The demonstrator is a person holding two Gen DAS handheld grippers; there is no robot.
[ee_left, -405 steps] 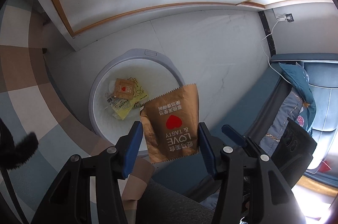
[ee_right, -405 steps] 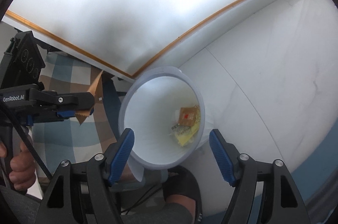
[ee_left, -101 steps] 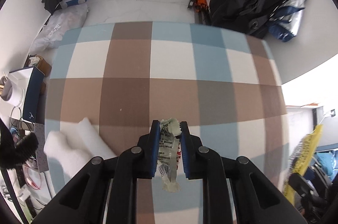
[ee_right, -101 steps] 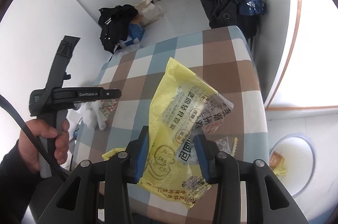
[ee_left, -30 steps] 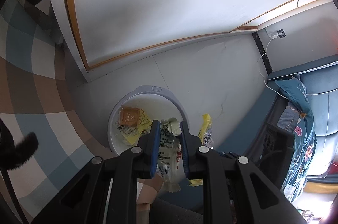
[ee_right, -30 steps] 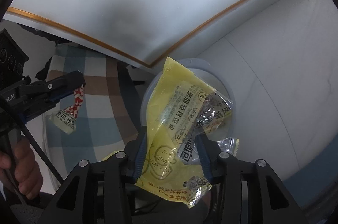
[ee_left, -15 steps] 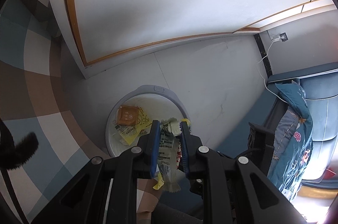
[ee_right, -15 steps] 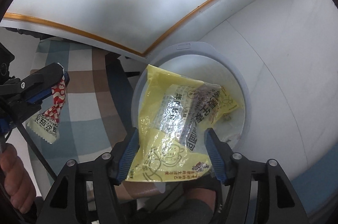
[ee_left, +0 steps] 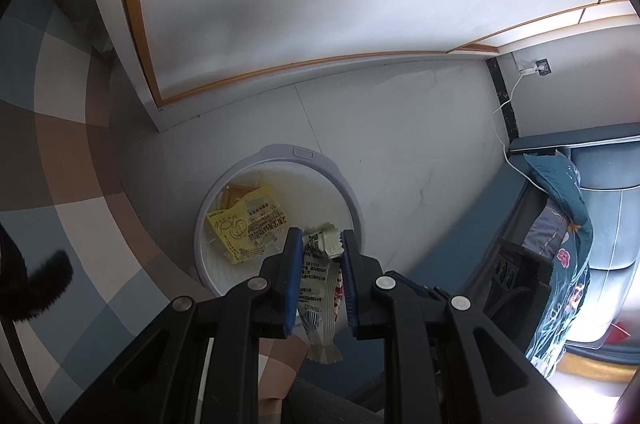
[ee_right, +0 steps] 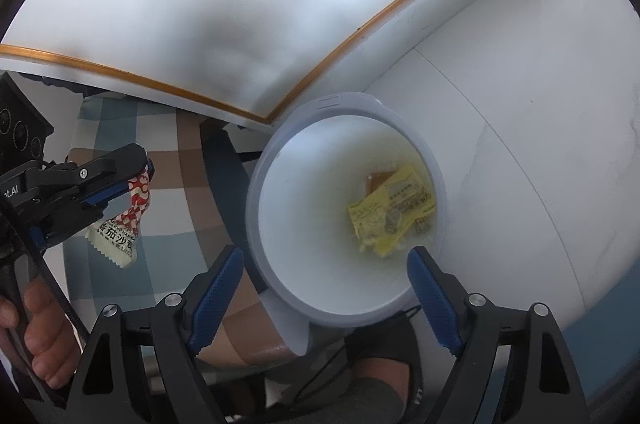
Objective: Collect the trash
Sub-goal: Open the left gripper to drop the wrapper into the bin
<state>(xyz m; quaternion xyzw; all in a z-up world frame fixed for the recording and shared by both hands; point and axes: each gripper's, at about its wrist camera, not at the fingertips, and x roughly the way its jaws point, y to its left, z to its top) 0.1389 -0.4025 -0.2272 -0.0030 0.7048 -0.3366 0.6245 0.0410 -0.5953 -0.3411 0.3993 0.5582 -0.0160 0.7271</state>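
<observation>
Trash here is mostly inside the white bin (ee_right: pixel 256 220), which stands on the pale floor (ee_left: pixel 400 144) beside the checked tablecloth (ee_left: pixel 52 128). At the bottom of the bin lies a yellow wrapper (ee_right: pixel 390 214) with black print, and an orange-brown packet (ee_right: pixel 376 180) shows just behind it, partly covered by it. In the left wrist view the same yellow wrapper (ee_left: pixel 248 222) sits toward the bin's wall nearest the tablecloth, the orange-brown packet (ee_left: pixel 236 192) peeking out above it.

One piece is not in the bin: a pale snack wrapper (ee_left: pixel 320 288) with red-and-white patterning, pinched between the blue pads of the left gripper (ee_left: pixel 320 244), whose jaws are clenched on it. Its crimped lower end hangs free below the pads. In the left wrist view it appears over the bin's near rim (ee_left: pixel 276 149); in the right wrist view the left gripper (ee_right: pixel 142 170) and the snack wrapper (ee_right: pixel 120 228) hang to the side of the bin, in front of the tablecloth (ee_right: pixel 168 184). A hand (ee_right: pixel 44 336) grips the handle of that tool.

The right gripper (ee_right: pixel 322 260) is spread wide with nothing between its blue pads (ee_right: pixel 218 288), and the bin's opening fills the gap between them. A sofa with a blue patterned cloth (ee_left: pixel 568 224) lies on the far side of the bin from the tablecloth, and a white cable (ee_left: pixel 508 128) runs down the wall beyond it
</observation>
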